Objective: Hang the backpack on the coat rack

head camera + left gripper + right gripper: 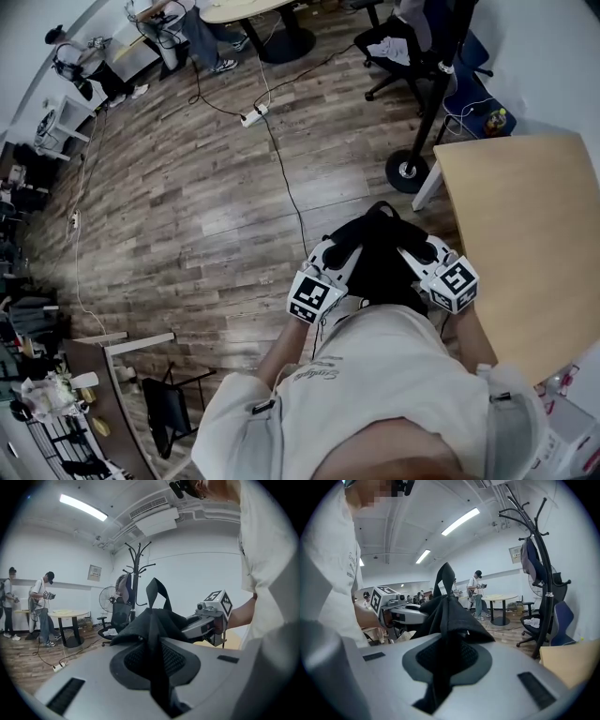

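Note:
A black backpack point(380, 258) hangs in the air in front of me, held between both grippers. My left gripper point(337, 253) is shut on its left side, and black fabric point(157, 620) fills the slot between its jaws. On the other side my right gripper point(419, 249) is shut on the fabric point(446, 616) in the same way. The bag's top loop point(157, 591) stands up above the grip. The black coat rack point(136, 581) stands ahead, its round base point(409, 170) on the floor just beyond the bag. Something dark hangs on the coat rack point(543, 564).
A light wooden table point(530, 234) lies to the right, its corner close to the rack's base. A black office chair point(398, 47) stands behind the rack. A cable and power strip point(253, 115) cross the wooden floor. People stand by a round table point(68, 615) further off.

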Demonstrator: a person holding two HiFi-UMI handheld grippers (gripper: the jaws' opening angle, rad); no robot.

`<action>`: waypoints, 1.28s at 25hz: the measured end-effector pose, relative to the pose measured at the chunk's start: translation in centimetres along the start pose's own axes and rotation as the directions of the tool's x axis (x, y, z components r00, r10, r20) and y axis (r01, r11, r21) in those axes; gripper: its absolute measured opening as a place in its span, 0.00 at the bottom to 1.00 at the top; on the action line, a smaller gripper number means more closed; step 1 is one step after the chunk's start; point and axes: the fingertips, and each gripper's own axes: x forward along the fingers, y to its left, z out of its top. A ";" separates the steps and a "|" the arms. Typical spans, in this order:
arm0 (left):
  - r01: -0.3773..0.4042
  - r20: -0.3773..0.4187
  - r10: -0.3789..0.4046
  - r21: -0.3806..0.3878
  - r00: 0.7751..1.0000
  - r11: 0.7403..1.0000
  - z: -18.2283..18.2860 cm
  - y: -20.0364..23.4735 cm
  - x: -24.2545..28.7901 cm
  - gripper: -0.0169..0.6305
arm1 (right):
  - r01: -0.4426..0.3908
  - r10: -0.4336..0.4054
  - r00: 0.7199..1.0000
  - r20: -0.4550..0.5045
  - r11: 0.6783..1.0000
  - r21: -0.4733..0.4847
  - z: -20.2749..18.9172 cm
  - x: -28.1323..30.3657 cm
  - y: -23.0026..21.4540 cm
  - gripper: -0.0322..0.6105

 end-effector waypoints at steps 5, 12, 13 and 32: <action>0.009 -0.012 -0.009 -0.014 1.000 1.000 0.8 4.4 2.9 0.09 | 0.006 -0.006 1.000 0.016 1.000 0.002 1.4 3.3 -3.7 0.10; 0.034 -0.008 -0.034 0.025 0.999 0.999 3.7 9.5 8.1 0.09 | 0.029 -0.029 0.999 0.037 1.000 -0.008 4.0 6.0 -10.0 0.10; 0.036 -0.002 -0.036 0.031 0.999 0.999 4.1 10.1 8.9 0.09 | 0.032 -0.031 0.999 0.043 0.999 -0.015 4.5 6.4 -10.9 0.10; 0.119 -0.022 -0.119 -0.003 0.993 0.993 6.8 16.5 18.0 0.09 | 0.117 -0.117 0.992 0.042 0.993 0.004 7.1 9.8 -20.7 0.10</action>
